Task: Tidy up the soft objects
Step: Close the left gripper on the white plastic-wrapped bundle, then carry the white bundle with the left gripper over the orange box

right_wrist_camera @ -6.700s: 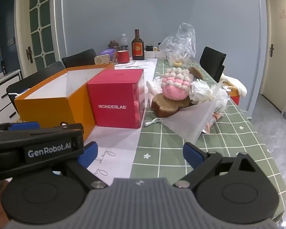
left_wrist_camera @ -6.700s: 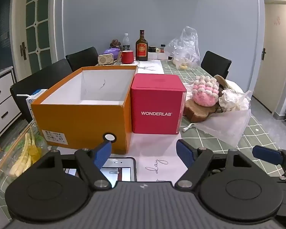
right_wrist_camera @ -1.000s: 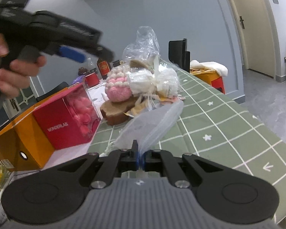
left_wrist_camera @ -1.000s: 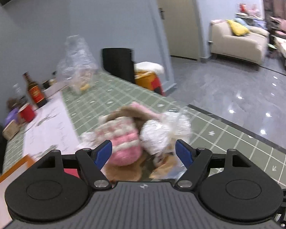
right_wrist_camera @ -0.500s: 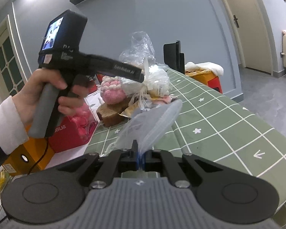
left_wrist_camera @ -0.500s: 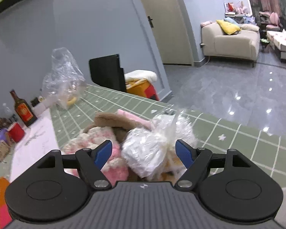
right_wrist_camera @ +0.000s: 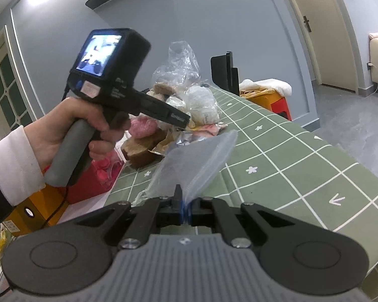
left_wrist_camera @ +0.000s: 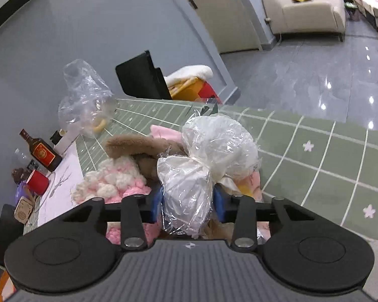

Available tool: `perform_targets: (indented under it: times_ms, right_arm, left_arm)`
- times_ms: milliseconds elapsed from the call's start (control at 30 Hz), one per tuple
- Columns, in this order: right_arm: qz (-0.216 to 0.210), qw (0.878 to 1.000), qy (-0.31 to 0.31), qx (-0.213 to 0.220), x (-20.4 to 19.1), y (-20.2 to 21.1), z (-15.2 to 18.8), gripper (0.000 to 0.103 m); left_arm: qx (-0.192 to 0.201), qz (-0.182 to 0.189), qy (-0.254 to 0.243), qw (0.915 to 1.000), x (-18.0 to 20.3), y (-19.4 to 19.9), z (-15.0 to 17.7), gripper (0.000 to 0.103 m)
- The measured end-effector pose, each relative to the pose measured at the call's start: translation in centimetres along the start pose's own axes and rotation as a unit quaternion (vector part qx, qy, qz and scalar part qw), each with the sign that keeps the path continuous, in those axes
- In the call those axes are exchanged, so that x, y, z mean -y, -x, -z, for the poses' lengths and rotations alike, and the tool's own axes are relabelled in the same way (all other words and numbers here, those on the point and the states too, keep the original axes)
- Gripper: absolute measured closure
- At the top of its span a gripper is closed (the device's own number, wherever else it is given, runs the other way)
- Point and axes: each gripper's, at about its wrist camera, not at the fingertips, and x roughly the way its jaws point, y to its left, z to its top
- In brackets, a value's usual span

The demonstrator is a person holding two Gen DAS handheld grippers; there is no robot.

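Closing on a plastic-wrapped white bundle (left_wrist_camera: 204,166), the left gripper (left_wrist_camera: 187,202) has just been narrowing its jaws, and the blue pads now press the bundle's lower lobe from either side. The bundle's long axis runs from 7 o'clock near the pads up to 1 o'clock, knotted at its waist, so it lies straight ahead of this tool and on top of the heap. At 10 o'clock from it sits a pink-and-white knitted toy (left_wrist_camera: 113,183), with a brown plush piece (left_wrist_camera: 141,146) behind at 11 o'clock. The right gripper (right_wrist_camera: 185,210) is pinched fully together on the edge of a translucent mesh bag (right_wrist_camera: 196,161), whose mouth cannot be made out. An orange box (right_wrist_camera: 35,201) stands at 9 o'clock, its inside hidden. A clear plastic bag (left_wrist_camera: 84,100) holds something yellowish.
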Motion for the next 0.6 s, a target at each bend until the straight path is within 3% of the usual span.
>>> perform_targets:
  times_ms: [233, 400, 600]
  right_arm:
    - [-0.005, 1.0, 0.0, 0.003, 0.2, 0.2, 0.2, 0.103]
    - [-0.001, 1.0, -0.008, 0.01, 0.2, 0.4, 0.0, 0.103]
    - [0.012, 0.999, -0.013, 0.043, 0.0, 1.7, -0.5, 0.103]
  left_arm:
    - [0.012, 0.042, 0.038, 0.9983, -2.3, 3.6, -0.3, 0.058]
    - [0.042, 0.049, 0.051, 0.9966, -4.1, 6.3, -0.1, 0.058]
    - [0.08, 0.1, 0.108, 0.9859, -6.9, 8.4, 0.7, 0.059]
